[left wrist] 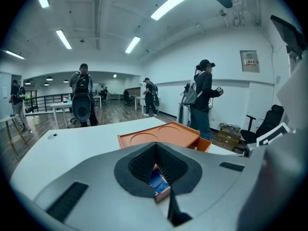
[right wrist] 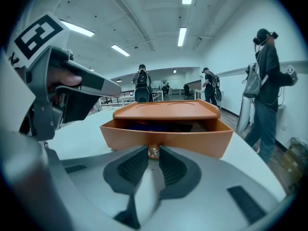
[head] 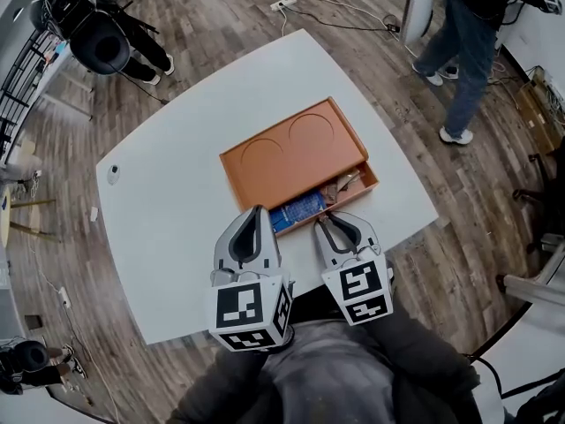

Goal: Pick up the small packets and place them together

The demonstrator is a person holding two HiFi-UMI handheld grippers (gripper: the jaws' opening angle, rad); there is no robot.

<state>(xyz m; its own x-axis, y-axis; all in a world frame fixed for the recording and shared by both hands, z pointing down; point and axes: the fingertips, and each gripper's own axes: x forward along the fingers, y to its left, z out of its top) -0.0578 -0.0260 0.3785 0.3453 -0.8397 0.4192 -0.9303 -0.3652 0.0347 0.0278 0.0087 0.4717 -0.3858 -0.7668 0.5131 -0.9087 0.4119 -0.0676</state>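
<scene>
An orange box with two round hollows in its lid sits on the white table. Its drawer is pulled out toward me. Inside lie blue packets on the left and brown packets on the right. My right gripper is shut on the small knob at the middle of the drawer front. My left gripper hovers shut and empty just above the drawer's left corner. A blue packet shows below its closed tips.
A person stands on the wooden floor beyond the table's far right corner. Another person with dark gear is at the far left. A small round object lies near the table's left edge. Cables and a power strip lie on the floor.
</scene>
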